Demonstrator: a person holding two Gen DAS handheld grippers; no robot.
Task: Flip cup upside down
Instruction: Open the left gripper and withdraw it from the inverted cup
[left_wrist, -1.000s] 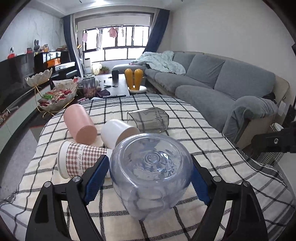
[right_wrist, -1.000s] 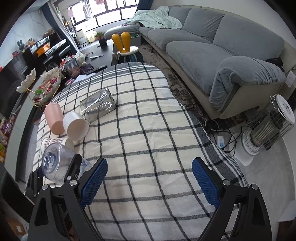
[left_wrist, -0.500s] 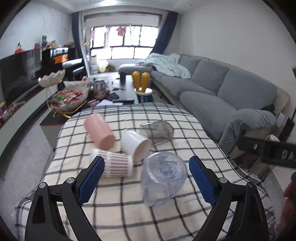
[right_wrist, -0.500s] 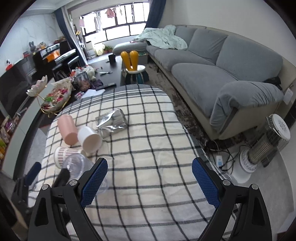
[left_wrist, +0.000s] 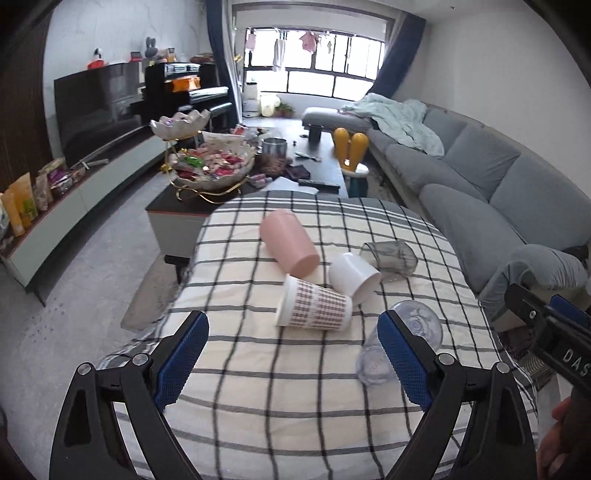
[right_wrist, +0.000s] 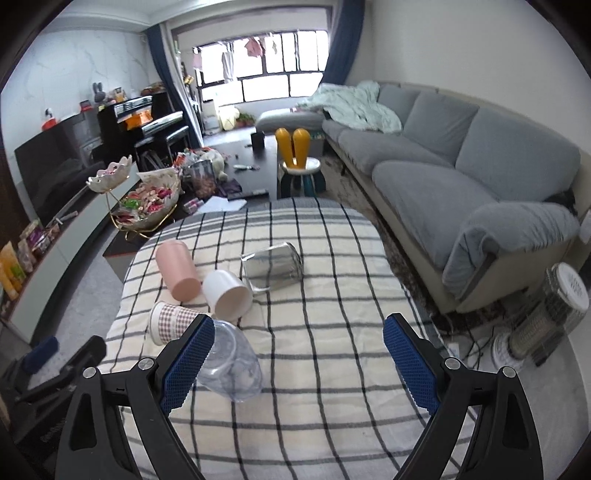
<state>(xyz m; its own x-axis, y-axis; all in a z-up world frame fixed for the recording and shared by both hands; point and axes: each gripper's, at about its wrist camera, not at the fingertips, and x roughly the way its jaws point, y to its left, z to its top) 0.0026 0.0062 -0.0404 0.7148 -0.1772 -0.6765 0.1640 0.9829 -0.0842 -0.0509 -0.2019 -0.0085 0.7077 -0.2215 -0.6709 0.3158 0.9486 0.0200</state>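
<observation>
A clear plastic cup (left_wrist: 417, 326) stands upside down on the checked tablecloth (left_wrist: 280, 391), partly behind my left gripper's right finger; it also shows in the right wrist view (right_wrist: 232, 365). My left gripper (left_wrist: 291, 363) is open and empty, drawn back from it. My right gripper (right_wrist: 299, 363) is open and empty above the table's near side. A checked paper cup (left_wrist: 314, 308), a white cup (left_wrist: 354, 277), a pink cup (left_wrist: 290, 247) and a clear grey cup (left_wrist: 389, 254) lie on their sides.
A grey sofa (right_wrist: 461, 177) runs along the right. A coffee table (left_wrist: 306, 162) with snack bowls stands beyond the table. A small heater (right_wrist: 550, 317) stands on the floor at the right. The right gripper shows at the left view's right edge (left_wrist: 550, 332).
The left gripper opened and let go of the clear cup, then pulled back and left. The cup now stands upside down on the cloth. The right gripper also drew back.
</observation>
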